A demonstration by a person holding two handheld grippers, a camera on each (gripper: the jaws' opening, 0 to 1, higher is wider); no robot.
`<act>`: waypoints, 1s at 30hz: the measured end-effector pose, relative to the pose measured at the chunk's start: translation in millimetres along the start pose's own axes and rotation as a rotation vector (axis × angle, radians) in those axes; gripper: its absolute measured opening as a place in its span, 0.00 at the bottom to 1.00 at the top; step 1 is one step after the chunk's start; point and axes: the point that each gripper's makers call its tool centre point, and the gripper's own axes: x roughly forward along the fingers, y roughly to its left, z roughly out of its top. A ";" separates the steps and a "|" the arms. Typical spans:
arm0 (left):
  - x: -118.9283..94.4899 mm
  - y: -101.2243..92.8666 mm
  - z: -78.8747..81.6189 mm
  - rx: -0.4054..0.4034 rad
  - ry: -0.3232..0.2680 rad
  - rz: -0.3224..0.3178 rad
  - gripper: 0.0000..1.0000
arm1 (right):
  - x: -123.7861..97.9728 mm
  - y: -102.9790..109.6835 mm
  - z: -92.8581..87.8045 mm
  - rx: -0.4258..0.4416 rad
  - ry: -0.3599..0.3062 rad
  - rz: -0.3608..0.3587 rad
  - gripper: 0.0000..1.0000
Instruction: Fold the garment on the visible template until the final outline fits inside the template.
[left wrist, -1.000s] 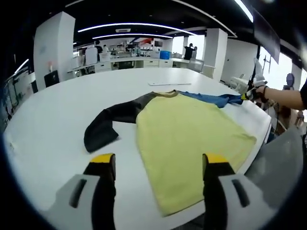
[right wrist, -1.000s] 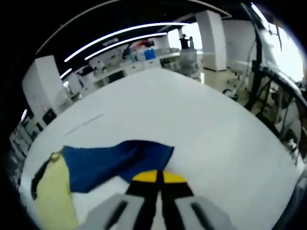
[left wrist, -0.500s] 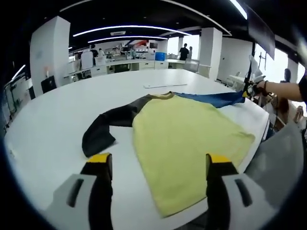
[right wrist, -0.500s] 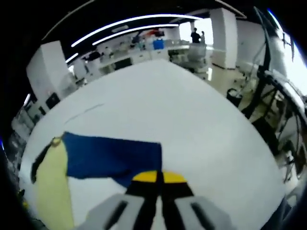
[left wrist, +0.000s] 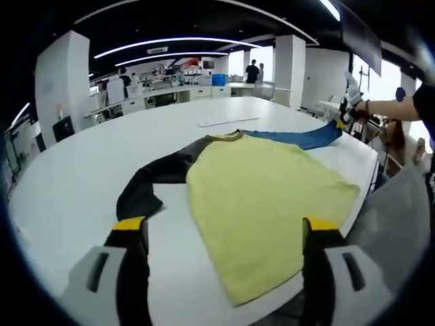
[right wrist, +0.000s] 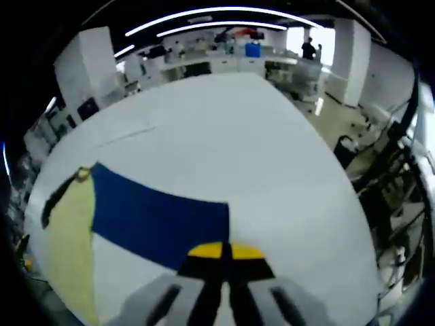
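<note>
A long-sleeved shirt lies flat on the white table point(left wrist: 81, 170): yellow body point(left wrist: 262, 190), black sleeve point(left wrist: 153, 178) bent back at the left, blue sleeve point(left wrist: 299, 138) stretched out to the right. My left gripper point(left wrist: 221, 227) hovers open above the table's near edge, short of the shirt's hem. In the right gripper view the blue sleeve point(right wrist: 160, 217) runs taut from the yellow body point(right wrist: 68, 244) to my right gripper point(right wrist: 222, 250), which is shut on the sleeve's cuff. That right gripper point(left wrist: 342, 117) also appears far right in the left gripper view, held by a person's arm.
A thin pale strip point(left wrist: 228, 121) lies on the table beyond the shirt's collar. Desks, white pillars and people stand at the back of the room. Off the table's right edge are chairs and equipment stands point(right wrist: 391, 197).
My right gripper has pulled the blue sleeve out straighter and lifted it, so the sleeve now lies taut instead of bunched. My left gripper has barely moved.
</note>
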 end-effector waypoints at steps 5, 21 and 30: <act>-1.2 -2.3 2.7 0.005 -0.008 -0.007 0.96 | 0.4 4.4 0.1 0.076 0.016 0.037 0.00; -4.8 -11.4 13.2 -0.010 -0.031 -0.039 0.98 | -13.5 42.8 13.6 0.049 0.017 0.077 0.00; -4.1 -10.8 0.2 0.008 0.003 -0.023 0.99 | -16.6 66.2 26.3 -0.021 0.036 0.099 0.00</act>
